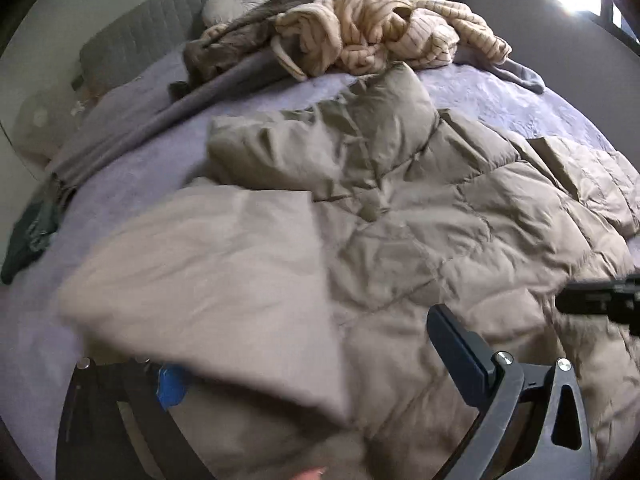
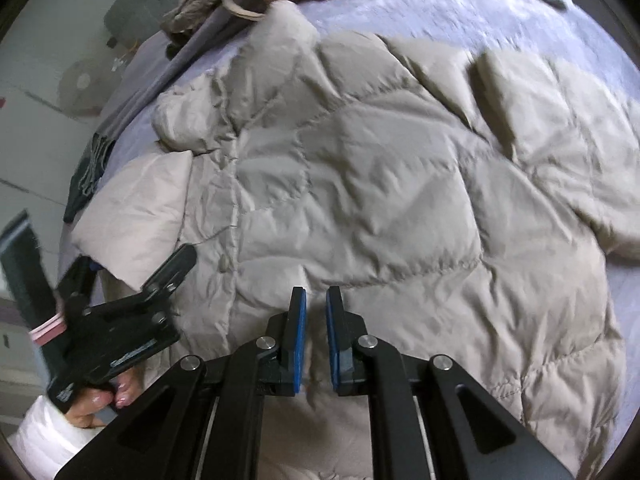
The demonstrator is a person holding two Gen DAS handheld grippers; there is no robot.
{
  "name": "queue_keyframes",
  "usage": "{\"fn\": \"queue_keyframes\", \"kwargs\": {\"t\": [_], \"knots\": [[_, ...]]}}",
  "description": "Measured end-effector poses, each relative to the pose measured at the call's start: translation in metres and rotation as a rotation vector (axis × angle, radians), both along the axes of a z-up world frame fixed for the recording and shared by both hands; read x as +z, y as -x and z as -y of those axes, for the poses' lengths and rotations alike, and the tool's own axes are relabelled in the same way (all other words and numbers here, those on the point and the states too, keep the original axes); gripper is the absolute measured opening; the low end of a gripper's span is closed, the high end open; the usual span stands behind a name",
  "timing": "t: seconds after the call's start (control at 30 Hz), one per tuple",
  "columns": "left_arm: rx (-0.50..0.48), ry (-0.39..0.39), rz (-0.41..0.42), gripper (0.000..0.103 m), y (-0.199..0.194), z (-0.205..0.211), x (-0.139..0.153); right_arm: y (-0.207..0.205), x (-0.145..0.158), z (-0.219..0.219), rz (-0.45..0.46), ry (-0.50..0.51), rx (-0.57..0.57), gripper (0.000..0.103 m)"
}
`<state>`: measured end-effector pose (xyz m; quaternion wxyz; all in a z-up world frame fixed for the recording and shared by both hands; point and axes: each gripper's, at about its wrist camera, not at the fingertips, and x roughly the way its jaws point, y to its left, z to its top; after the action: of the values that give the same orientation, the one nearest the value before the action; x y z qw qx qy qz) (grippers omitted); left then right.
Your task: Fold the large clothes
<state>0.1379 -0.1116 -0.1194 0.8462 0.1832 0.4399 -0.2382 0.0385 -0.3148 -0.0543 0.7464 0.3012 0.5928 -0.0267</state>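
Item 1, puffer coat (image 2: 360, 184): beige, quilted, large. Lies spread across the purple bedspread (image 1: 500, 104), filling most of the near half of the bed. One pale flap (image 1: 200, 280), prob. lining side up, is turned over at the near left; a sleeve (image 1: 280, 148) sticks out to the left further back.

Handling (judgement): light for its bulk, very soft, springy w/ trapped air, so folds will likely puff back up. Shell looks smooth and slick; a shallow pinch may slip. Best holds prob. hem corners, seam lines or cuff, where the fabric bunches thin.

Item 2, left gripper (image 2: 120, 280): jaws wide apart. The pale flap lies over its left finger in the left wrist view, but nothing is pinched.

Item 3, right gripper (image 2: 316, 308): blue pads (image 2: 300, 340) close together w/ a narrow gap, empty, hovering over the coat's near edge.

Item 4, person's hand (image 2: 100, 400): on the left gripper's handle, white sleeve.

Item 5, far end of bed: heap of striped cream clothes (image 1: 400, 32), brown garment (image 1: 248, 28), round cushion (image 1: 236, 0), grey headboard (image 1: 160, 28).

Status: fold not finished; coat mostly open.
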Motion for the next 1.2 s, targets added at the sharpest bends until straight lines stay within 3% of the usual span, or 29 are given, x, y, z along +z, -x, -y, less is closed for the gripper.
{"fn": "queue_keyframes", "kwargs": {"t": [0.07, 0.13, 0.2, 0.37, 0.53, 0.57, 0.63, 0.67, 0.7, 0.73, 0.87, 1.0, 1.13, 1.2], "knots": [[0.017, 0.036, -0.001, 0.103, 0.002, -0.023, 0.012, -0.005, 0.007, -0.008, 0.015, 0.034, 0.039, 0.02], [0.065, 0.078, -0.01, 0.103, -0.004, -0.052, 0.018, -0.008, 0.022, -0.023, 0.047, 0.081, 0.097, 0.06], [0.163, 0.137, -0.044, 0.103, -0.018, -0.098, 0.024, -0.016, 0.036, -0.041, 0.103, 0.123, 0.157, 0.072], [0.353, 0.303, -0.269, 0.103, -0.061, -0.187, -0.007, -0.047, 0.067, -0.124, 0.237, 0.26, 0.4, 0.082], [0.433, 0.458, -0.465, 0.101, -0.085, -0.217, -0.053, -0.069, 0.057, -0.197, 0.231, 0.423, 0.583, 0.082], [0.435, 0.472, -0.485, 0.097, -0.086, -0.216, -0.058, -0.075, 0.052, -0.208, 0.234, 0.451, 0.601, 0.082], [0.444, 0.458, -0.506, 0.074, -0.088, -0.212, -0.069, -0.085, 0.044, -0.223, 0.232, 0.513, 0.62, 0.082], [0.442, 0.447, -0.509, 0.068, -0.088, -0.21, -0.072, -0.093, 0.037, -0.229, 0.225, 0.553, 0.627, 0.082], [0.438, 0.438, -0.506, 0.058, -0.088, -0.206, -0.073, -0.098, 0.034, -0.231, 0.219, 0.576, 0.629, 0.082], [0.431, 0.419, -0.494, 0.056, -0.087, -0.204, -0.073, -0.105, 0.029, -0.234, 0.209, 0.607, 0.631, 0.082], [0.408, 0.315, -0.426, 0.054, -0.084, -0.188, -0.066, -0.122, 0.017, -0.224, 0.183, 0.664, 0.614, 0.081], [0.411, 0.254, -0.39, 0.055, -0.085, -0.177, -0.062, -0.124, 0.026, -0.174, 0.186, 0.64, 0.436, 0.082], [0.402, 0.199, -0.354, 0.055, -0.084, -0.164, -0.057, -0.103, 0.027, -0.093, 0.182, 0.444, 0.188, 0.082], [0.398, 0.182, -0.344, 0.055, -0.082, -0.166, -0.057, -0.09, 0.018, -0.058, 0.167, 0.29, 0.086, 0.082]]}}
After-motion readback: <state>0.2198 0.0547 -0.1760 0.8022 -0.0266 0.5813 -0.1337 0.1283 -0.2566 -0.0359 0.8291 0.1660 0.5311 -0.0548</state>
